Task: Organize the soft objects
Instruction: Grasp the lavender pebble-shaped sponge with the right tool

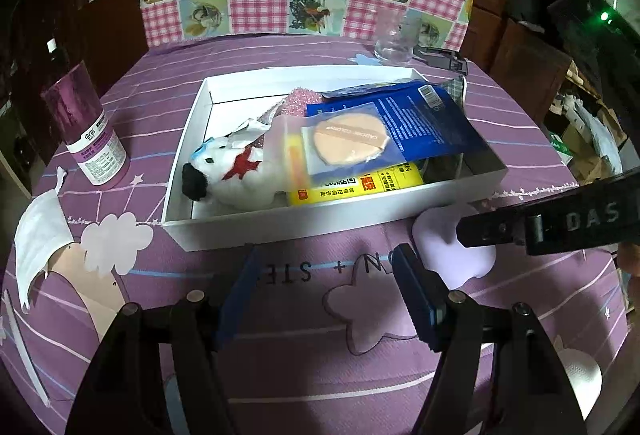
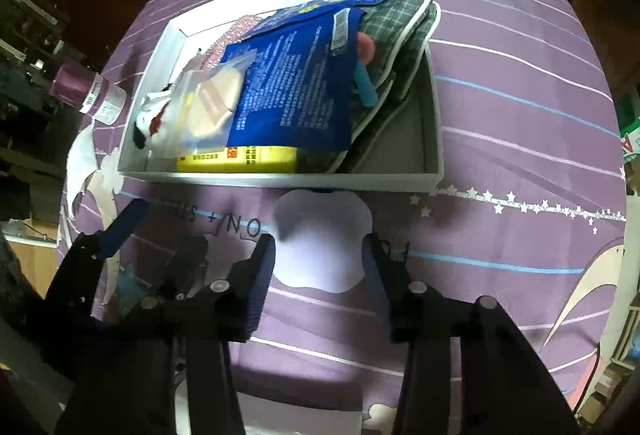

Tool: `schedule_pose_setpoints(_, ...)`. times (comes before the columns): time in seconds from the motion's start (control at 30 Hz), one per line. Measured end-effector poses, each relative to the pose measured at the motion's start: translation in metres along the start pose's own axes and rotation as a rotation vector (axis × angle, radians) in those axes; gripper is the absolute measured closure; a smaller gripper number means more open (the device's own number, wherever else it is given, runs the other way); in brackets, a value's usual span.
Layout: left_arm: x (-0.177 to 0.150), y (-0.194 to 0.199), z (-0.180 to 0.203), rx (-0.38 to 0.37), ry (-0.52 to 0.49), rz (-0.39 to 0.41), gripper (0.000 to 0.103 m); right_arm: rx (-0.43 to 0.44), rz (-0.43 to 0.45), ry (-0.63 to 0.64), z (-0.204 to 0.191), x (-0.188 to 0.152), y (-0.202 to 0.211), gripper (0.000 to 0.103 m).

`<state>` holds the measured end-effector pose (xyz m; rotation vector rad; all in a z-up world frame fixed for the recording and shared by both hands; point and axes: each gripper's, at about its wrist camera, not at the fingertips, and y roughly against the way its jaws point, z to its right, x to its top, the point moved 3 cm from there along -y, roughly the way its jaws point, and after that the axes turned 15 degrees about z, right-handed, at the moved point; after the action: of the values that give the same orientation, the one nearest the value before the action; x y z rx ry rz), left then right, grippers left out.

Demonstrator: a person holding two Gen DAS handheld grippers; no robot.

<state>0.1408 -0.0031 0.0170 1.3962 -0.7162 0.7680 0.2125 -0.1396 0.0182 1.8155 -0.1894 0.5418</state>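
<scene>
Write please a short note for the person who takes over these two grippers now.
Right gripper: around the pale purple pad on the tablecloth; grip not clear.
Left gripper: open, empty, before the white box.
Done: plush toy, powder puff bag, blue packet, plaid cloth lie in the box.
Left: pad, white mask.
</scene>
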Motion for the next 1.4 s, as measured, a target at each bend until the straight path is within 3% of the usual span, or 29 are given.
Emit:
schedule_pose_setpoints(0.43, -0.004, -0.015, -0.016, 0.012, 0.070, -0.036, 0.034, -0.011, -0.008, 0.034, -0.004, -0.003, -0.015, 0.065)
schedule_pose_setpoints(0.7, -0.003, -0.013, -0.010, -0.001, 0.052, -0.022, 0.034, -0.007, 0.007, 0.049, -0.005, -0.005, -0.013, 0.065)
schedule_pose_setpoints(1.13, 0.007, -0.003, -0.017, 0.016, 0.083, 0.073, 0.034, -0.014, -0.002, 0.030, -0.004, -0.003, -0.014, 0.064)
schedule_pose_setpoints(1.3, 0.016, 0.016, -0.019, 0.003, 0.129, 0.183, 0.034, 0.025, -0.029, -0.031, 0.005, -0.001, -0.016, 0.064)
schedule_pose_setpoints(1.4, 0.017, 0.025, -0.019, 0.013, 0.144, 0.230, 0.034, 0.023, -0.028, 0.001, 0.003, -0.002, -0.016, 0.064)
